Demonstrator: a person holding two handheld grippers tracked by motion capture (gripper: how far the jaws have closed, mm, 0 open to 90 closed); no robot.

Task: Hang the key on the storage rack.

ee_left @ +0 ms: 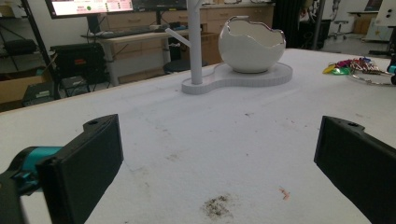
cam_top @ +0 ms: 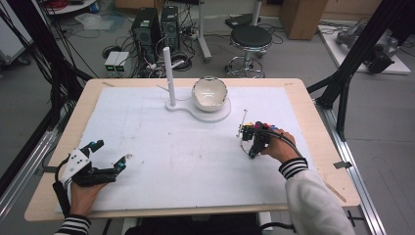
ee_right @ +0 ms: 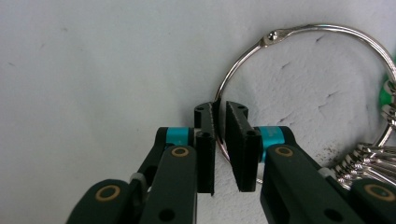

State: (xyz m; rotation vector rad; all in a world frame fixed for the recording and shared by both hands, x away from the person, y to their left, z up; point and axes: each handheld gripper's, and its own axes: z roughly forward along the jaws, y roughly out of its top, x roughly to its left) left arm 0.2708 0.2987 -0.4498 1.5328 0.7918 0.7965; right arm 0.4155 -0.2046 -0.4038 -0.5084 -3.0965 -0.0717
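Observation:
A metal key ring (ee_right: 273,35) lies on the white table cover, with a bunch of keys (ee_right: 373,163) and coloured tags (cam_top: 255,129) at its far end. My right gripper (ee_right: 220,108) points down at the cover, jaws closed on the ring's wire. In the high view it (cam_top: 251,154) sits right of centre. My left gripper (cam_top: 111,152) rests open near the front left with nothing between its jaws (ee_left: 218,135). A white egg-shaped bowl (cam_top: 210,93) and an upright white post (cam_top: 168,73) share a white base (cam_top: 215,113) at the back.
The white cover (cam_top: 186,156) spreads over a wooden table (cam_top: 320,142). From the left gripper view the bowl (ee_left: 252,44), the post (ee_left: 194,42) and the key bunch (ee_left: 350,65) stand far ahead. A stool (cam_top: 250,39) and computer towers (cam_top: 147,27) stand beyond the table.

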